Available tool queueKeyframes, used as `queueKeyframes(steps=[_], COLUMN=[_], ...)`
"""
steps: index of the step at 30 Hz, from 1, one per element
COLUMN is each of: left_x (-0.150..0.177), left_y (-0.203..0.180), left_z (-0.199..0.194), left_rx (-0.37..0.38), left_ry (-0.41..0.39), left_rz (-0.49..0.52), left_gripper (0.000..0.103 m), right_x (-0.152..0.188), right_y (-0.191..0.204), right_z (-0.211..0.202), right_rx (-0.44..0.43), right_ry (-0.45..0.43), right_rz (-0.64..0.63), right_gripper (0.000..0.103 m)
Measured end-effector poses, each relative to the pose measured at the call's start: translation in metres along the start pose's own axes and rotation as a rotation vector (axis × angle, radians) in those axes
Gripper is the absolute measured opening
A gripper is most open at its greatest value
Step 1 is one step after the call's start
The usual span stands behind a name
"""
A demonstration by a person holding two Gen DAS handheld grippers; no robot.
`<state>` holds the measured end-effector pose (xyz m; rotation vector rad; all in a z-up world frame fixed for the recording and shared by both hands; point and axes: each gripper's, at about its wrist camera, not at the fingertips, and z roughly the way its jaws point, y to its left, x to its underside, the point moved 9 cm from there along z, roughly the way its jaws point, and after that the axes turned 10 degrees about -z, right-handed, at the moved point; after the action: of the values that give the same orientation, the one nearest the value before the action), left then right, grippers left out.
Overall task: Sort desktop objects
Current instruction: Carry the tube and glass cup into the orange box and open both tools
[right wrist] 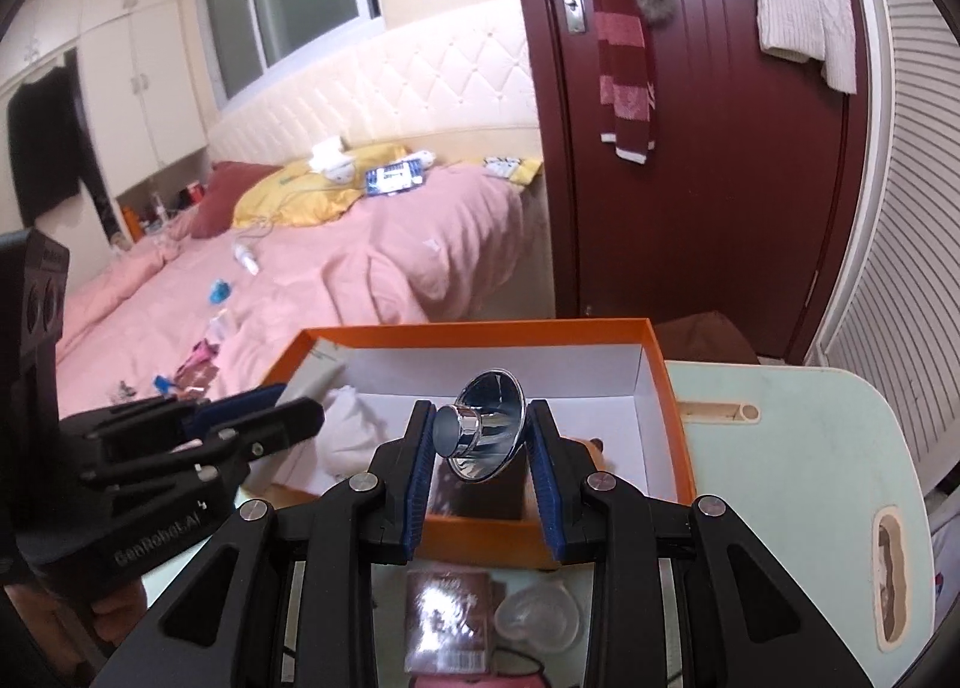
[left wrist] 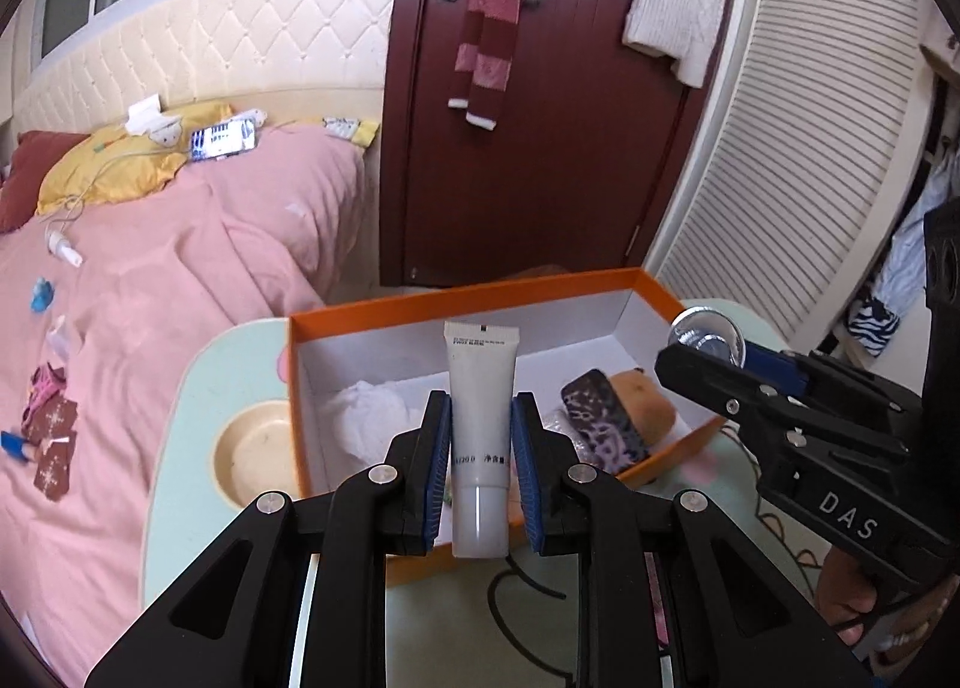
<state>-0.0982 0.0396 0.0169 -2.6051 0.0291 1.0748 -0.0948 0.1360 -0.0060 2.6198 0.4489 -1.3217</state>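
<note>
Over the pale green table (right wrist: 798, 448), the left gripper (left wrist: 480, 442) pinches a white tube (left wrist: 482, 388) above the orange box (left wrist: 456, 304), while at its two o'clock the right gripper (right wrist: 480, 448) clamps a chrome funnel (right wrist: 489, 424).

The far half of the orange box (right wrist: 672, 418) lies bare and open from above; white cloth (left wrist: 372, 418) and a patterned pouch (left wrist: 603, 418) crowd its near floor.
</note>
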Motion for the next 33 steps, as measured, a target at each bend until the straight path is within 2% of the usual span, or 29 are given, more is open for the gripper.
queueKeyframes(steps=[5, 10, 16, 30, 31, 32, 33], left_x=[0.010, 0.013, 0.014, 0.013, 0.013, 0.013, 0.013], left_y=[0.006, 0.002, -0.001, -0.001, -0.001, -0.001, 0.000], left_z=[0.018, 0.025, 0.031, 0.031, 0.031, 0.031, 0.030], left_rx=[0.000, 0.009, 0.006, 0.008, 0.007, 0.006, 0.005], left_ry=[0.043, 0.042, 0.044, 0.023, 0.017, 0.012, 0.010], left_rz=[-0.021, -0.007, -0.004, 0.000, 0.002, 0.002, 0.000], left_gripper=[0.022, 0.022, 0.022, 0.022, 0.023, 0.023, 0.024], right_x=[0.009, 0.017, 0.020, 0.021, 0.021, 0.020, 0.020], right_y=[-0.003, -0.006, -0.004, -0.007, -0.007, -0.007, -0.008], right_z=[0.018, 0.035, 0.036, 0.039, 0.039, 0.038, 0.038], right_rx=[0.004, 0.011, 0.057, 0.071, 0.075, 0.081, 0.095], right_ry=[0.047, 0.092, 0.079, 0.066, 0.062, 0.057, 0.047], right_rz=[0.008, 0.012, -0.055, -0.063, -0.064, -0.063, -0.059], right_gripper=[0.029, 0.030, 0.030, 0.030, 0.030, 0.040, 0.043])
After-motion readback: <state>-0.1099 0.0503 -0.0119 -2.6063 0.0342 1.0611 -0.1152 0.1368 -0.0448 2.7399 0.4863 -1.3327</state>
